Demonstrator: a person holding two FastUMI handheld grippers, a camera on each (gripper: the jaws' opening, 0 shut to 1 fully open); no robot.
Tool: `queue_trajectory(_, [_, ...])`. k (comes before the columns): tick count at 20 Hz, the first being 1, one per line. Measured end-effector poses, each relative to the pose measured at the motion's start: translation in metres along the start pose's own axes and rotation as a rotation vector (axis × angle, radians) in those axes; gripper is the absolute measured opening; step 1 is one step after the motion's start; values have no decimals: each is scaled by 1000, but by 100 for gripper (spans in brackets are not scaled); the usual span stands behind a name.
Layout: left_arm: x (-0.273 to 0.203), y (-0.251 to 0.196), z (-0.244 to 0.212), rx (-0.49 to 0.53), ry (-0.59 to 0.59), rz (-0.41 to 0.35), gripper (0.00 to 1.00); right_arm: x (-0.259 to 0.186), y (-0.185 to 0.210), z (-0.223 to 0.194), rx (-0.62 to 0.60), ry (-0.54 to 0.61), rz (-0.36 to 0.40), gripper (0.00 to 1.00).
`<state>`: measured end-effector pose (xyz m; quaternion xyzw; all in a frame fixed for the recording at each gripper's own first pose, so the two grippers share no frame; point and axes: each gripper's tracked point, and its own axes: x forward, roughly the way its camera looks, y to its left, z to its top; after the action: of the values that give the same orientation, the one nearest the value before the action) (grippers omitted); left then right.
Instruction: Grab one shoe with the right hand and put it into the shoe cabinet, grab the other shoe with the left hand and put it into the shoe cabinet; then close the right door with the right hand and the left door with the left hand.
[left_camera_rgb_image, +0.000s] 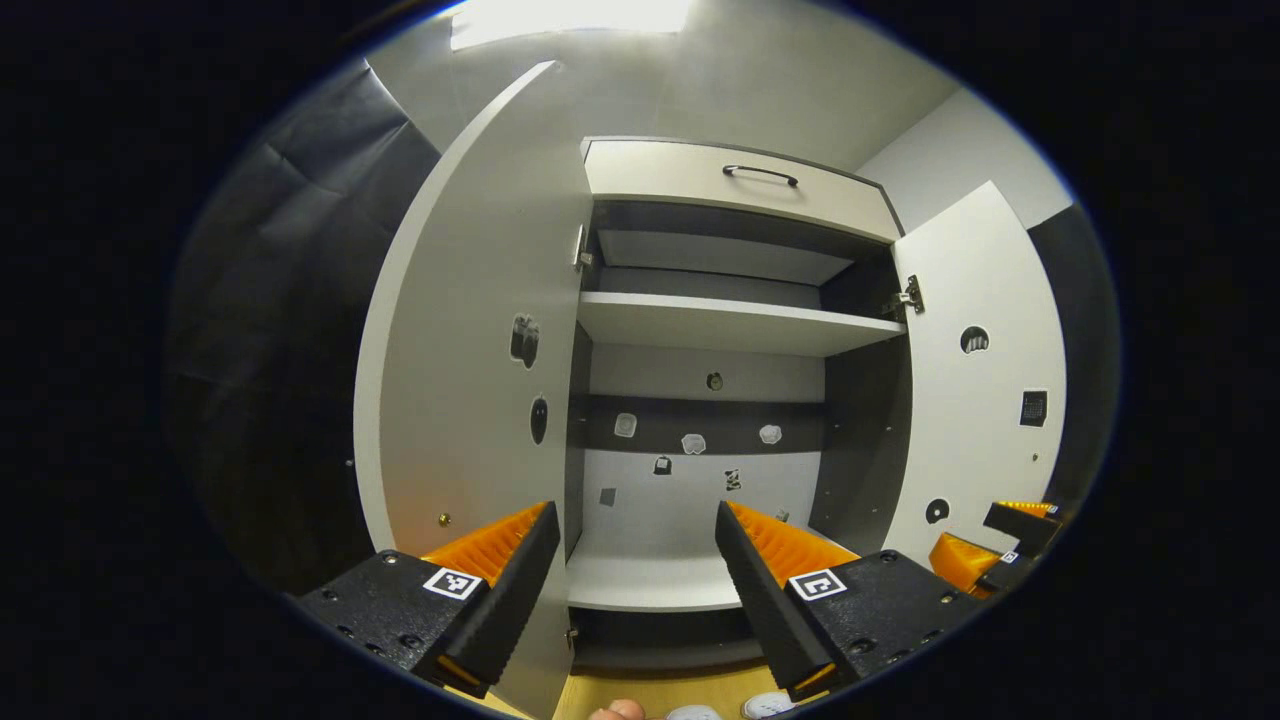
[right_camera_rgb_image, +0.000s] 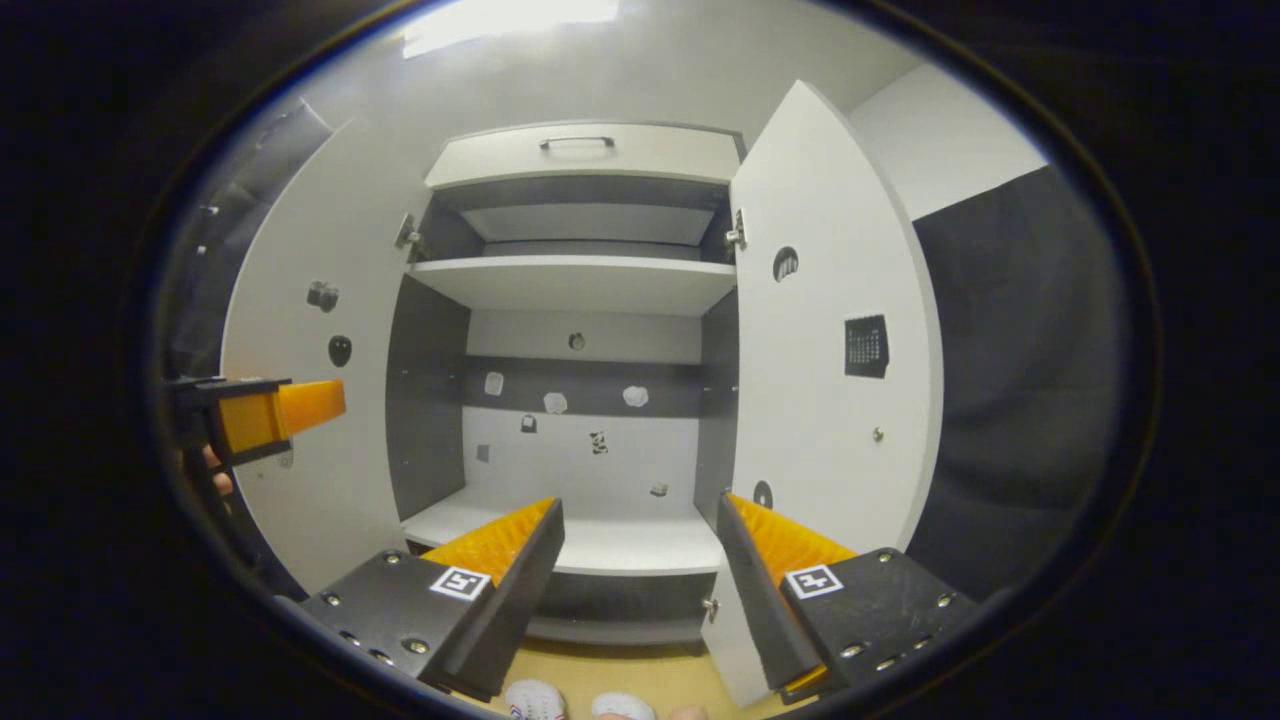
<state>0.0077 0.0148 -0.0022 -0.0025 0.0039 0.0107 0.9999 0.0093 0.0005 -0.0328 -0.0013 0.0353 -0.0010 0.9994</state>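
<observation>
Two tools: left tool (left_camera_rgb_image: 635, 560) and right tool (right_camera_rgb_image: 640, 555), each with fingers spread apart and empty, aimed at the shoe cabinet (right_camera_rgb_image: 585, 300), likely poised to start.
Doors: left door (left_camera_rgb_image: 470, 350) and right door (right_camera_rgb_image: 830, 330) swung wide, leaving the lower shelf (right_camera_rgb_image: 610, 540) open to receive shoes.
Shoes: white toes (right_camera_rgb_image: 535, 698) peek in on the wooden floor (right_camera_rgb_image: 640, 670) below the tools, in front of the cabinet, not yet grabbed.

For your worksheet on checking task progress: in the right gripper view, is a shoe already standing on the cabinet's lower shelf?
No: the lower shelf of the shoe cabinet lies bare, and both doors stand open.
</observation>
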Motion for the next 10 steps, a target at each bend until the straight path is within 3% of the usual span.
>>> queue_trajectory(4, [2,7,4,3,-7,13,99,11,1,-68,-55,164,3,92])
queue_trajectory(5, [2,9,4,2,-8,16,95,12,2,-94,-74,235,11,92])
queue_trajectory(10, [0,13,1,9,1,24,96,-6,8,-241,-116,550,63,93])
